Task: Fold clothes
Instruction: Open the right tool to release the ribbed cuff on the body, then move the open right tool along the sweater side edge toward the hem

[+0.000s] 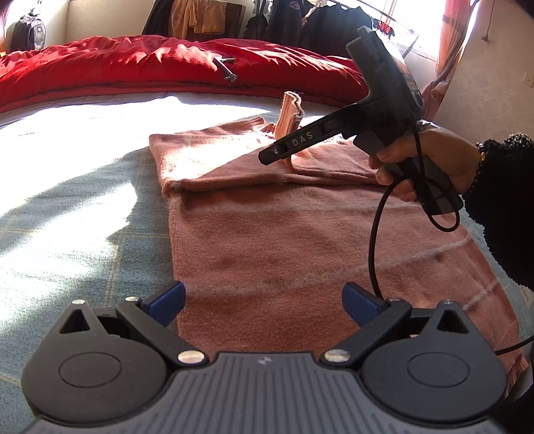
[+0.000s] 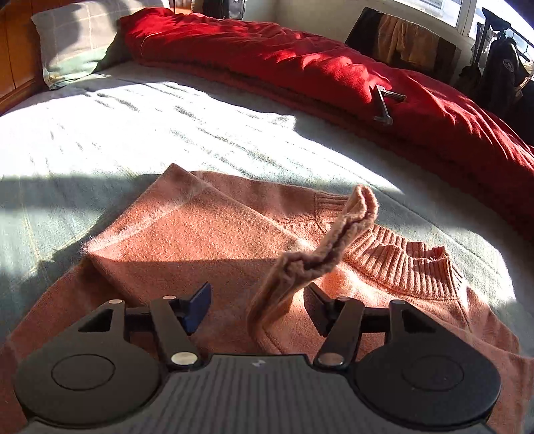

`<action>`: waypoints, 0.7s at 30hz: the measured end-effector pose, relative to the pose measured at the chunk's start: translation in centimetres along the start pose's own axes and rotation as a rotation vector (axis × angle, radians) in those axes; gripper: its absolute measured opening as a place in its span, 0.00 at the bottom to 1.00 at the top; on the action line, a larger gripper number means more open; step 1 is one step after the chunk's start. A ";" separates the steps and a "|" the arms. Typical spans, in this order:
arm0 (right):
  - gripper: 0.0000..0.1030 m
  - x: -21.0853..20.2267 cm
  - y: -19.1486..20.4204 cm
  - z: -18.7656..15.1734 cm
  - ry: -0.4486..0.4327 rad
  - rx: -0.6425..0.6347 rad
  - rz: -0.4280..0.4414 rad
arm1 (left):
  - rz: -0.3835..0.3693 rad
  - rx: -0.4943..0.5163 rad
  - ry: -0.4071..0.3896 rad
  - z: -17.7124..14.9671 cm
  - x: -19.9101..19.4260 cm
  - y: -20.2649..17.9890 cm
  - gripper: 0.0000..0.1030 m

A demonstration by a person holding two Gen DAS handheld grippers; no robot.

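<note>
A salmon-pink knit sweater [image 1: 283, 230] lies flat on the bed, one sleeve folded across its chest. My left gripper [image 1: 263, 300] is open and empty, low over the sweater's hem end. My right gripper [image 2: 257, 302] is open above the chest of the sweater [image 2: 187, 240], near the ribbed collar [image 2: 400, 260]. A sleeve cuff [image 2: 337, 240] sticks up between its jaws, loose and unpinched. The right gripper also shows in the left wrist view [image 1: 273, 155], held by a hand, with the cuff [image 1: 292, 113] upright behind it.
The pale blue bed sheet [image 1: 66, 200] is partly in bright sun. A red duvet [image 1: 150, 66] is bunched along the far side, with a small metal tool [image 2: 383, 103] on it. A pillow [image 2: 73, 43] lies at the head. Hanging clothes [image 1: 300, 20] and a backpack [image 1: 28, 30] stand beyond.
</note>
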State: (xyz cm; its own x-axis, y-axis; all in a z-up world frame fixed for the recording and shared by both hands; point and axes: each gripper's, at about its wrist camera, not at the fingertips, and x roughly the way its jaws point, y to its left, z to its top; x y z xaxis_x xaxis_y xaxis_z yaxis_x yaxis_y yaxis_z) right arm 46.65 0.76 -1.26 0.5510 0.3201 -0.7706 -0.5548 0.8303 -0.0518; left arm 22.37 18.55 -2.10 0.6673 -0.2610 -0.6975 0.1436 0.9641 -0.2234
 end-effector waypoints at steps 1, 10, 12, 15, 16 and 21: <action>0.69 -0.5 -0.2 -0.1 -0.004 0.013 0.015 | -0.001 0.000 0.000 0.0 0.0 0.0 0.97; 0.72 -4.5 -4.6 -4.0 0.005 0.149 -0.025 | -0.013 0.009 -0.007 0.6 0.2 -0.2 0.97; 0.72 -5.7 -5.8 -5.5 0.004 0.173 -0.055 | -0.009 0.009 -0.006 0.9 0.4 -0.3 0.97; 0.72 -8.1 -8.2 -7.9 -0.012 0.223 -0.105 | -0.001 0.014 -0.005 1.3 0.7 -0.4 0.97; 0.72 -8.9 -9.2 -8.8 -0.022 0.249 -0.120 | -0.001 0.016 -0.004 1.5 0.9 -0.5 0.97; 0.65 -12.6 -14.2 -12.8 -0.077 0.417 -0.152 | 0.002 0.041 0.003 2.7 2.0 -1.6 0.97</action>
State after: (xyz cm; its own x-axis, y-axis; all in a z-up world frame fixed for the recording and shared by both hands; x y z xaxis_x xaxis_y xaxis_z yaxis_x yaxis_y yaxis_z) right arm 39.57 -20.89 1.05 0.6604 0.1998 -0.7238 -0.1740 0.9784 0.1113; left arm 25.43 16.65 -1.34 0.6654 -0.2595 -0.6999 0.1724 0.9657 -0.1941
